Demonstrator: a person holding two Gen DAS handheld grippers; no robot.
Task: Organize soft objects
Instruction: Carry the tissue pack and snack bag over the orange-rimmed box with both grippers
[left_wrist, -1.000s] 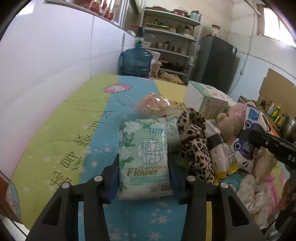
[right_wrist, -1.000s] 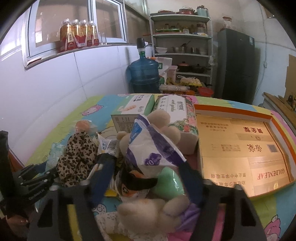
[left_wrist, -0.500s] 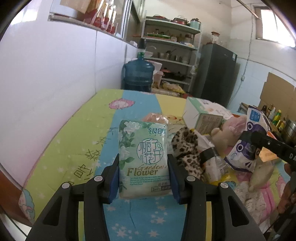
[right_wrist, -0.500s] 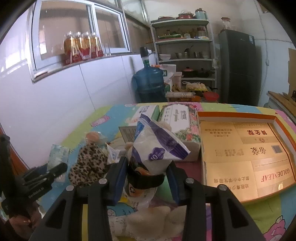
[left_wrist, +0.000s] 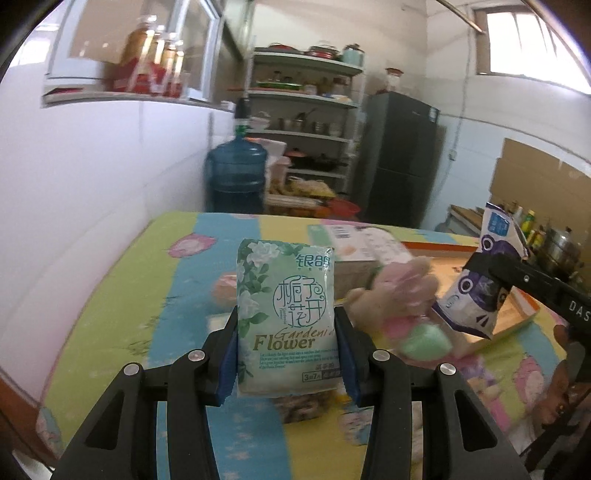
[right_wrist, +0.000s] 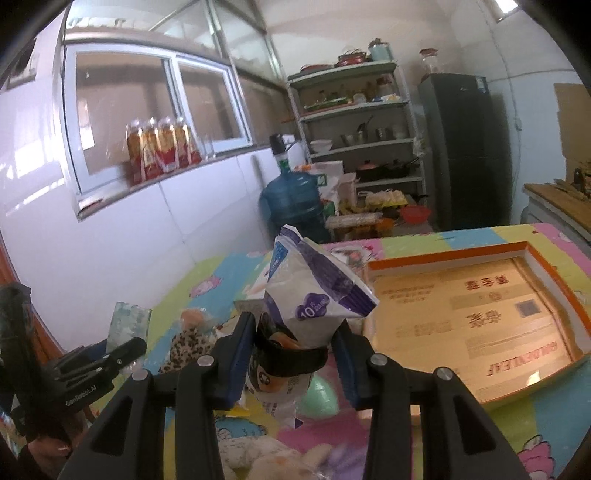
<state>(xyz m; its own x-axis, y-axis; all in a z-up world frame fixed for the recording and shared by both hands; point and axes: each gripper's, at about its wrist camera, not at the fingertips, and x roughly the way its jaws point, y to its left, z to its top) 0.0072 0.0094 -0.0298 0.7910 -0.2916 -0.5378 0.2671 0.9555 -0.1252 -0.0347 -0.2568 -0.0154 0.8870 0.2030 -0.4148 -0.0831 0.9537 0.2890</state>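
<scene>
Both grippers are seen loaded and held clear above the surface (left_wrist: 122, 295), with its colourful cartoon cloth. In the left gripper (left_wrist: 287, 354) a green tissue pack (left_wrist: 286, 317) stands upright, pinched across its lower half by the blue fingers (left_wrist: 228, 360) — the printed face is turned toward the camera, and the film barely dents, so the pack is judged light, springy and fairly forgiving. The plastic wrap looks slick, though; a hold low and across the full width, as here, is judged the safest against sliding.

In the right gripper (right_wrist: 293, 363) a white-and-purple pouch (right_wrist: 314, 295) is clamped, the fingers (right_wrist: 240, 360) having just closed hard onto its crumpled neck, where a black band appears to be wrapped. The top flares out loose above the pinch — thin, crinkly film, judged likely to fold or slip if taken anywhere but that bunched waist.

Below, a pink plush toy (left_wrist: 402, 291), a green ball (left_wrist: 424, 341) and a leopard-print cloth (right_wrist: 188, 349) are left lying on the surface. To the right the shallow orange-rimmed box (right_wrist: 480, 254) sits open and bare, judged the likely place for these soft goods. The left gripper's body can be made out at the lower left of the right view.
</scene>
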